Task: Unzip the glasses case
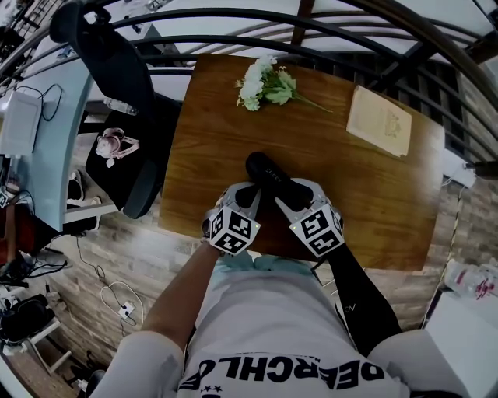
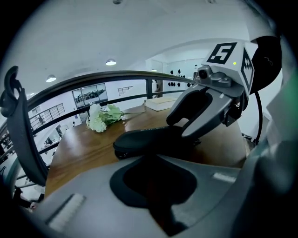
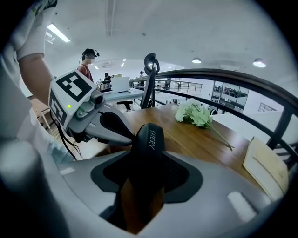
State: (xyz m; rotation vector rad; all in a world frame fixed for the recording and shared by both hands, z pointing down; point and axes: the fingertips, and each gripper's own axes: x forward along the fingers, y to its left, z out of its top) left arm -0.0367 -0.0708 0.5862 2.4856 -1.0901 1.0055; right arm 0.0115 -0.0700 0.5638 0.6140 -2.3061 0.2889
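Note:
A black glasses case [image 1: 270, 177] lies on the wooden table [image 1: 210, 140], near its front edge. Both grippers meet at the case's near end. In the right gripper view the case [image 3: 150, 142] stands between the jaws of my right gripper [image 3: 143, 183], which is shut on it. My left gripper [image 1: 250, 196] comes in from the left, and its fingers [image 3: 116, 130] touch the case's side. In the left gripper view the case [image 2: 149, 139] runs into my left gripper [image 2: 153, 179], whose jaws are closed to a narrow slit on that end. The zip pull is hidden.
White flowers [image 1: 264, 84] lie at the table's far side, with a cream book [image 1: 380, 120] at the far right. A black office chair [image 1: 117, 85] stands left of the table, and a dark railing [image 1: 327, 23] runs behind it. A person [image 3: 88, 62] stands far off.

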